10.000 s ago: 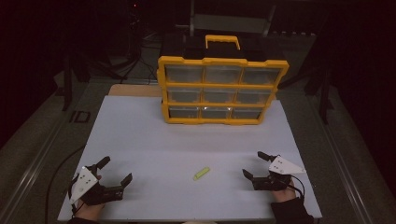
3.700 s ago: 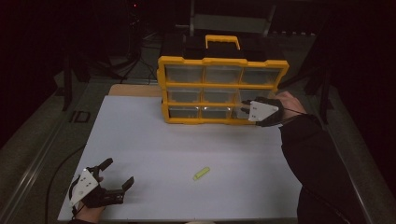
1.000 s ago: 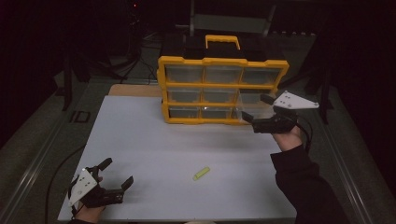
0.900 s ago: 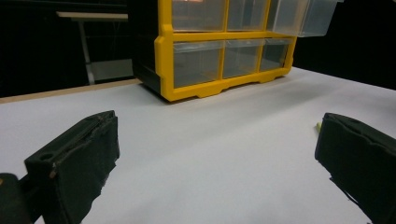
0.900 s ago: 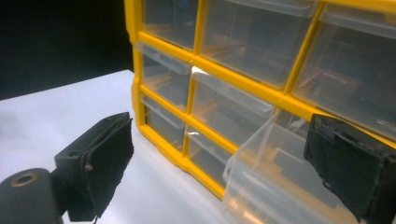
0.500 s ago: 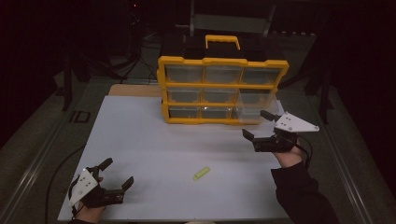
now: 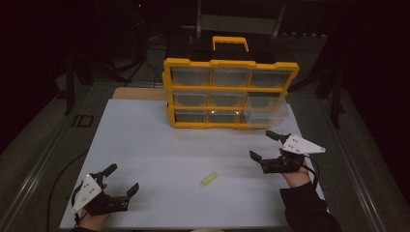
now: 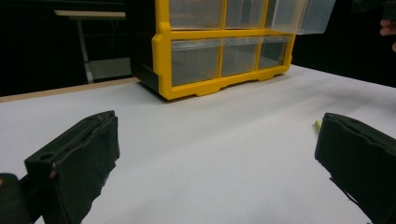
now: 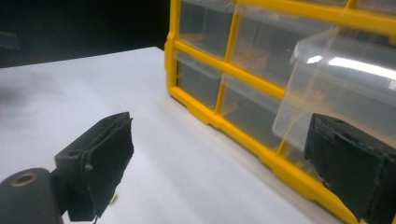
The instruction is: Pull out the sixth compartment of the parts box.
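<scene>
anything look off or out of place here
One clear drawer at the right of the yellow organizer sticks out while the others sit flush. A small yellow-green piece lies loose on the white table.

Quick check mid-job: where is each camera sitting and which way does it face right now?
High view: above the person's side, looking forward and down at the table; both forearms, left gripper, right gripper.
Left gripper view: low over the table, facing the organizer; its open fingers.
Right gripper view: close to the organizer's pulled-out drawer; its open fingers.
All three share organizer and drawer.
</scene>
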`<state>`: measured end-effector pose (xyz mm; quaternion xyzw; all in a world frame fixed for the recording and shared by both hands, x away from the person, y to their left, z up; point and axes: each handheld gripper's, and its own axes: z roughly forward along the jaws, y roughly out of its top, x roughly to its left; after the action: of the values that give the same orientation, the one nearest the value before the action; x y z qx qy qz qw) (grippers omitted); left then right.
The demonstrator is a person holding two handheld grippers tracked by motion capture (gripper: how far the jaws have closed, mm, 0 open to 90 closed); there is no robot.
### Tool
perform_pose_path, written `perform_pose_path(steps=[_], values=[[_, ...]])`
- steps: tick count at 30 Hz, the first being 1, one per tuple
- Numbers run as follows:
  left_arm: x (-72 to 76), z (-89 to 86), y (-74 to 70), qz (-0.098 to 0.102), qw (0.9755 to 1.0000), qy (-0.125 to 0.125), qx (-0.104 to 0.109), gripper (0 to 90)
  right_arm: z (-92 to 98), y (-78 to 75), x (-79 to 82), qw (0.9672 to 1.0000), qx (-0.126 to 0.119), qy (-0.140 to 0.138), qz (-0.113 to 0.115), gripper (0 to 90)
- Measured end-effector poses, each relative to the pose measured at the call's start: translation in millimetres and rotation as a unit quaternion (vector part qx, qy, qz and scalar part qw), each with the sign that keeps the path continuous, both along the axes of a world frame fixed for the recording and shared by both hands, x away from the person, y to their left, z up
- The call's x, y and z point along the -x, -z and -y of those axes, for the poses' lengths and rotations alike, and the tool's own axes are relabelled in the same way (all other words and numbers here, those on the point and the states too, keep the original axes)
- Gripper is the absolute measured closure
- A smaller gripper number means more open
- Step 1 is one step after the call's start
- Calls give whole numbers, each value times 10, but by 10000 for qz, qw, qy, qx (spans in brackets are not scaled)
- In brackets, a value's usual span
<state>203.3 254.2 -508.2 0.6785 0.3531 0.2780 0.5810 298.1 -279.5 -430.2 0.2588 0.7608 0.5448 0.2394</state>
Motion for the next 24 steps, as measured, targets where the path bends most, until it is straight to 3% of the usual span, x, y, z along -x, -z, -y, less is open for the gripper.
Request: perform_pose_path(steps=[2, 5, 8, 15, 18, 24], values=[[-5, -4, 3, -9, 10000, -11, -6, 6, 11, 73, 21, 9999, 96, 36, 0, 80], [-15, -1, 14, -34, 10000, -5, -14, 6, 44, 165, 40, 9999, -25, 68, -126, 81], [-21, 3, 23, -53, 10000, -15, -15, 6, 66, 285, 64, 9997, 71, 102, -225, 81], [-28, 5, 21, -33, 10000, 8, -9, 6, 85, 438, 127, 9992, 151, -10, -380, 81], [-30, 13, 19, -24, 10000, 11, -14, 6, 82, 479, 165, 9991, 176, -32, -376, 81], [-38, 10, 19, -38, 10000, 15, 10, 6, 137, 565, 238, 9996, -25, 25, -273, 81]])
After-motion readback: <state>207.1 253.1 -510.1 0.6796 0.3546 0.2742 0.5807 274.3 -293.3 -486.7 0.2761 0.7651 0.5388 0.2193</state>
